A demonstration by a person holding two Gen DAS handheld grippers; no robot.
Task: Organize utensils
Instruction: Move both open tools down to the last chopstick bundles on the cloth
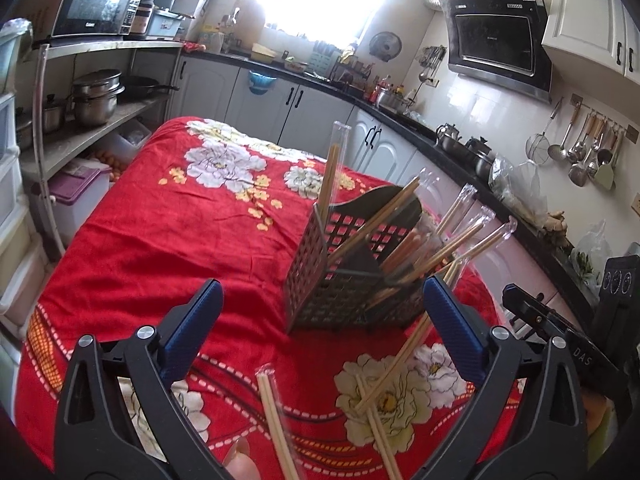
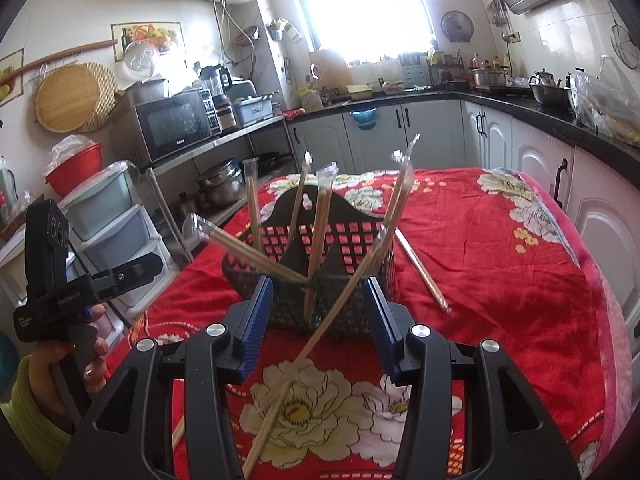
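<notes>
Before the basket (image 1: 340, 280) of wrapped chopsticks (image 2: 320, 236), the left claw (image 1: 318, 312) gapes wide and empty; the right claw (image 2: 320, 312) stands apart, gripping nothing.

We see a dark perforated utensil basket (image 1: 320, 276) standing upright on the table, a little past centre toward one o'clock in the left wrist view and dead ahead at twelve in the right wrist view. Several pairs of wrapped chopsticks (image 2: 320, 232) stand in its compartments in clear sleeves, fanning out at different tilts. More wrapped pairs (image 1: 384, 364) lie loose and crossed on the cloth at about five o'clock of the basket, and one (image 2: 422, 270) lies flat beside its right wall.
</notes>
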